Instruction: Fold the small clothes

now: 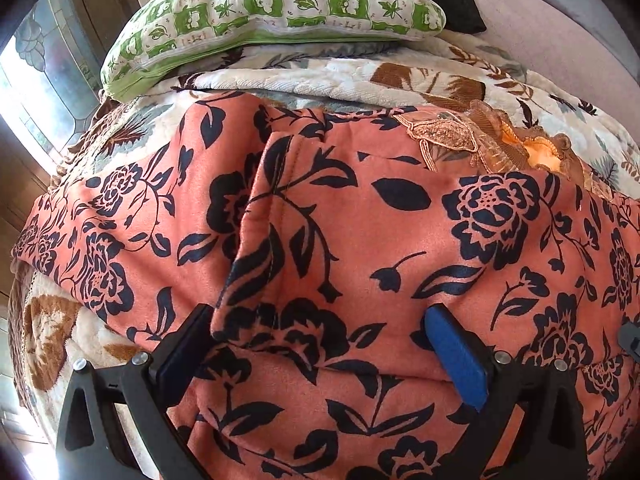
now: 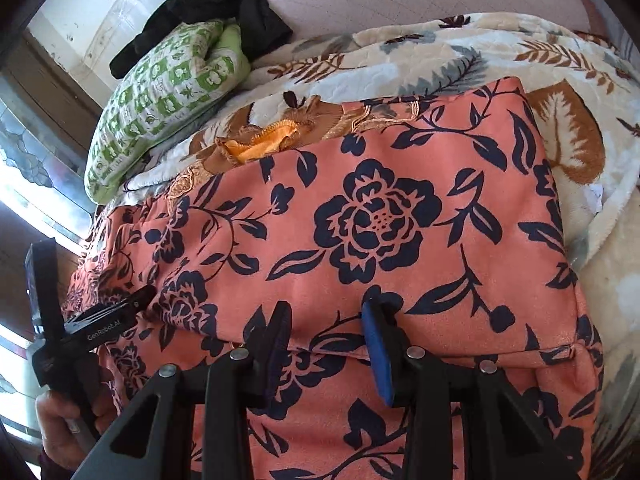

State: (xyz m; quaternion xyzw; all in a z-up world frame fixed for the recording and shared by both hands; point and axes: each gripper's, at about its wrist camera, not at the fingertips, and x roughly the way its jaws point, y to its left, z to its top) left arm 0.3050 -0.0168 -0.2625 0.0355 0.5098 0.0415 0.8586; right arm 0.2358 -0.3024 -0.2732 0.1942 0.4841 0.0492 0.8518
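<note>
A salmon-orange garment with a dark navy flower print (image 1: 360, 232) lies spread on the bed and fills both views (image 2: 380, 220). It has a lace-trimmed orange neckline (image 1: 500, 140) at its far edge, also seen in the right wrist view (image 2: 260, 140). My left gripper (image 1: 320, 328) is open, its fingers apart on either side of a raised fold of the cloth. My right gripper (image 2: 326, 320) is open, low over a folded edge of the garment, its fingers apart by a narrow gap. The left gripper's body shows at the left of the right wrist view (image 2: 92, 328), held by a hand.
A cream fleece blanket with brown and grey leaves (image 1: 360, 68) covers the bed (image 2: 540, 64). A green-and-white checked pillow (image 1: 272, 4) lies at the head, with a black cloth (image 2: 216, 8) behind it. A patterned glass window (image 1: 36, 64) is at the left.
</note>
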